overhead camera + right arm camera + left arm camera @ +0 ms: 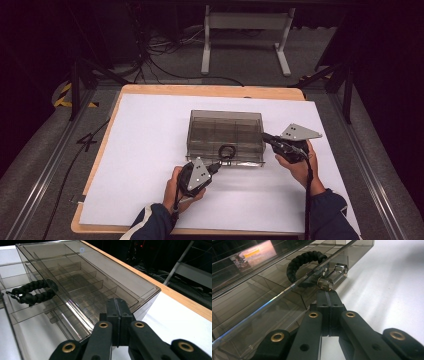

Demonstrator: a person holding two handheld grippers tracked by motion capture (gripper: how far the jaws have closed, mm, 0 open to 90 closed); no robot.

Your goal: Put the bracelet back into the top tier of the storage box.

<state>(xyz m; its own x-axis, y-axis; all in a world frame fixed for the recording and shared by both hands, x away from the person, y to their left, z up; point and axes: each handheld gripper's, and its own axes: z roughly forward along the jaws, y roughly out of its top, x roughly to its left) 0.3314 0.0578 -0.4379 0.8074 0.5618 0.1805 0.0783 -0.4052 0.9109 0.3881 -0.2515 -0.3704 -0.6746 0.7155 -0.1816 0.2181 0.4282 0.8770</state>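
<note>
I see a smoky, see-through plastic organiser box (225, 135) lying near the middle of the white sheet (145, 150) that covers the wooden desk (210, 91). Its lid is down. Thin clear dividers split the inside into rectangular compartments. A black braided cord loop (227, 151) lies in a compartment at the front edge, close to the latch; I cannot tell which cell exactly. Beyond the desk I note a grey floor with loose cables (165, 65) and a white metal frame leg (206, 47), well apart from the work.

Left claw (218, 167): my left hand (175, 192) comes in from the bottom edge and points the claw up and right at the box front. In the left gripper view its jaws are pressed together with nothing between them, and the tip (329, 300) sits just below the clear cylindrical latch (332, 277) on the front wall, touching or nearly so; I cannot tell which. The lid edge and latch stand between the claw and the cord loop (304, 265).

Right claw (266, 138): my right hand (300, 167) holds it at the box's right front corner, pointing left. In the right gripper view its jaws are likewise pressed together, empty, the tip (117, 312) against or just over the lid rim (140, 300) at that corner.

Materials: box hard, glossy, tinted; cord matte, thick, knotted weave; claws matte black with brass rivets.
</note>
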